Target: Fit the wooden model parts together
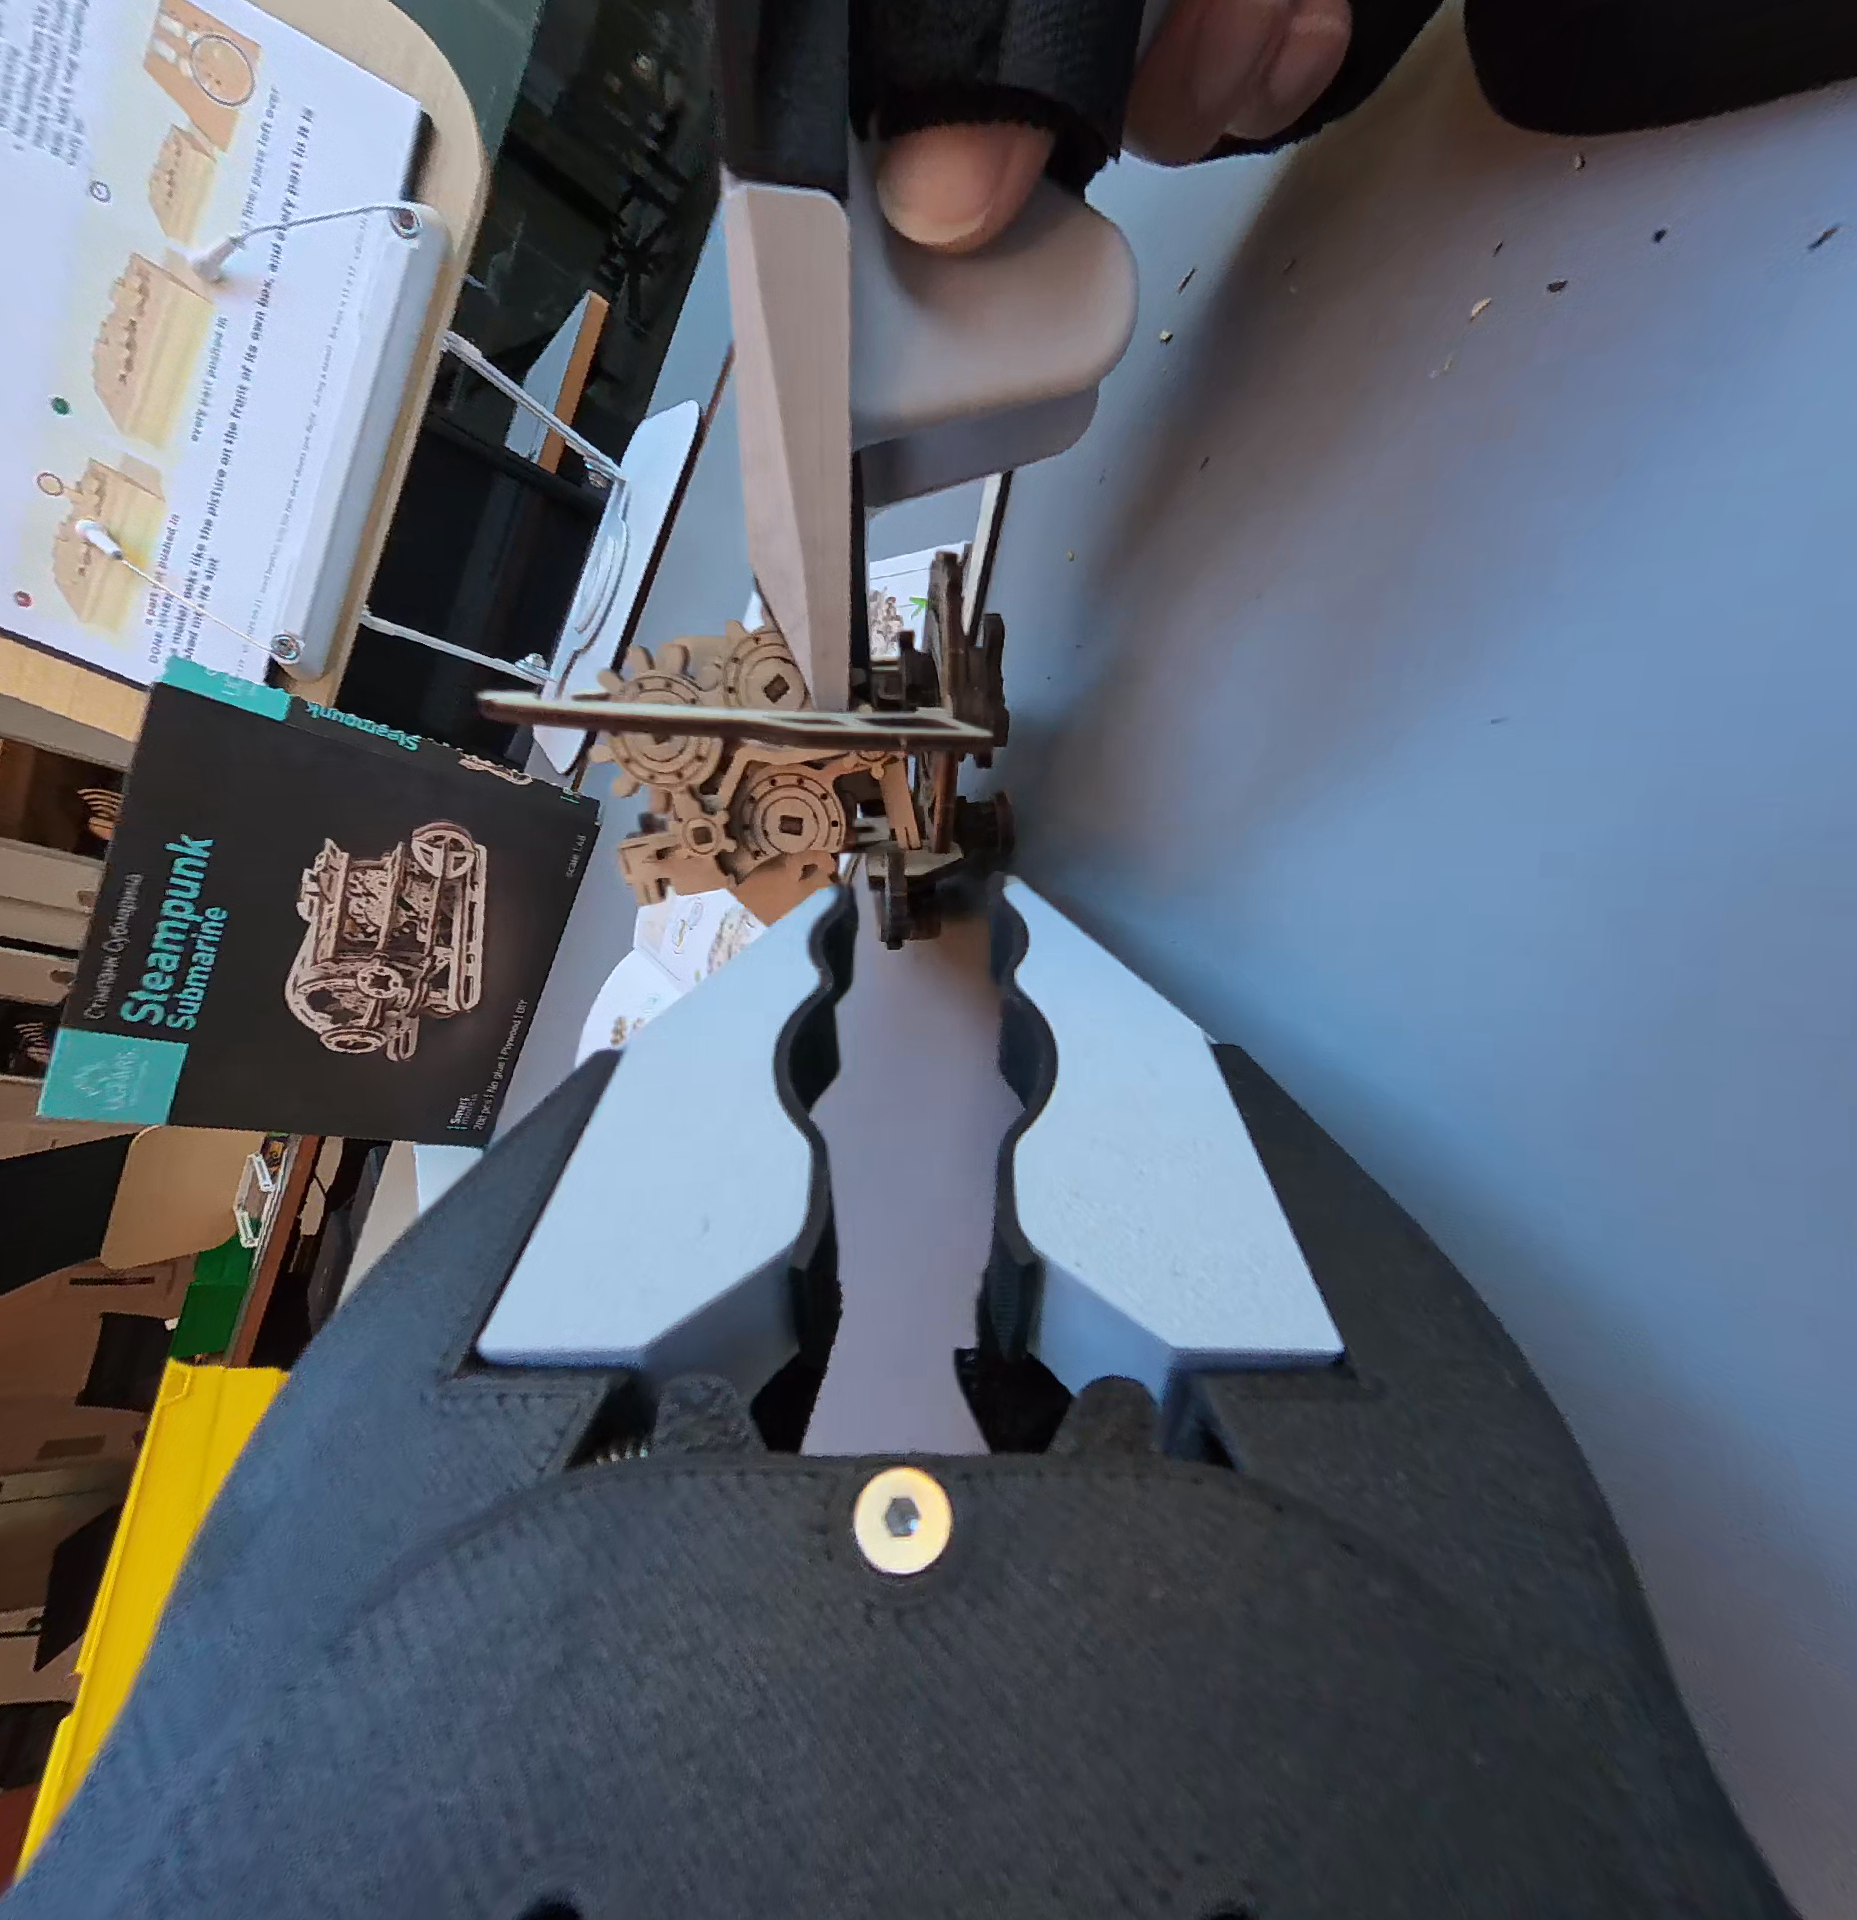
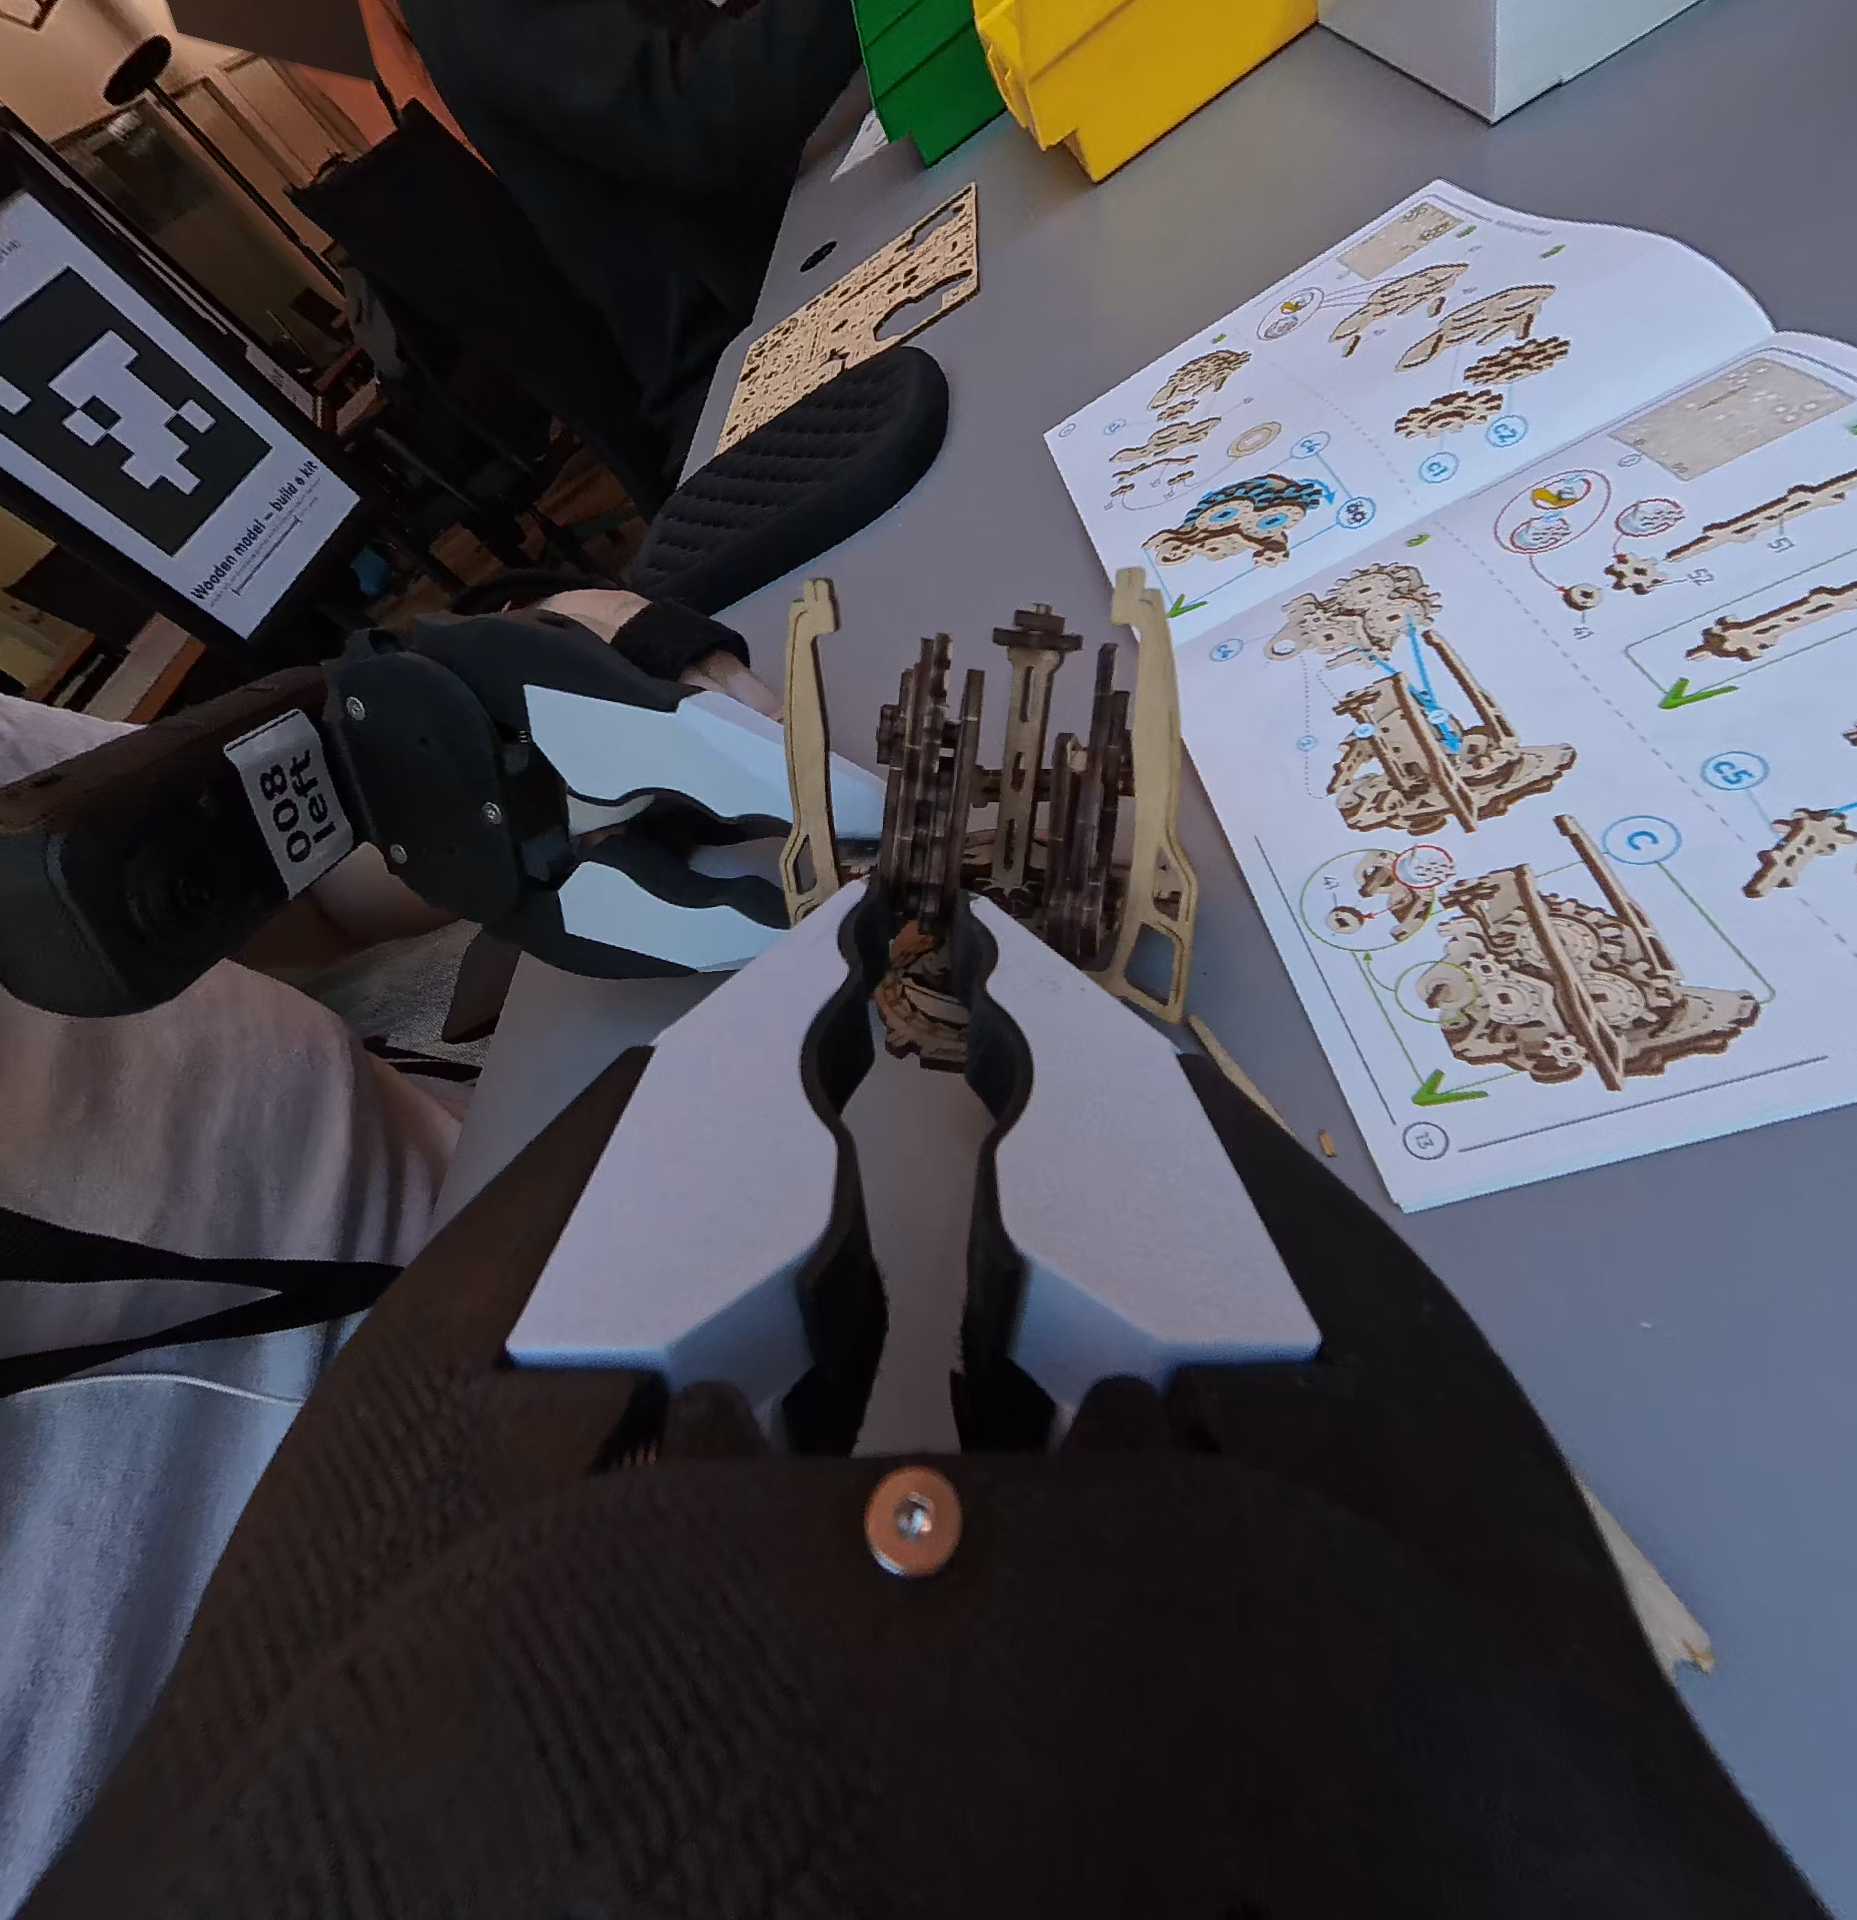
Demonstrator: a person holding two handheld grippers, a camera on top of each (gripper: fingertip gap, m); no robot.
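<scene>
Gripping a gear stack low in the wooden gear model (image 2: 991, 821), our right gripper (image 2: 919, 925) has its jaws pinched on the dark toothed discs at centre frame. In the left wrist view our left gripper (image 1: 924, 899) sits with jaws parted, tips just short of a small cog, holding nothing that we can see. The model stands on the grey worktop (image 2: 1526, 1455), between two pale side frames (image 2: 1152, 790), with the instruction booklet (image 2: 1475, 675) to its right. We judge the risk to be sideways force: a twist from the right jaws could snap thin teeth or pop an axle from its slot. With the left jaws slack, the model could also tip or slide toward the booklet.
</scene>
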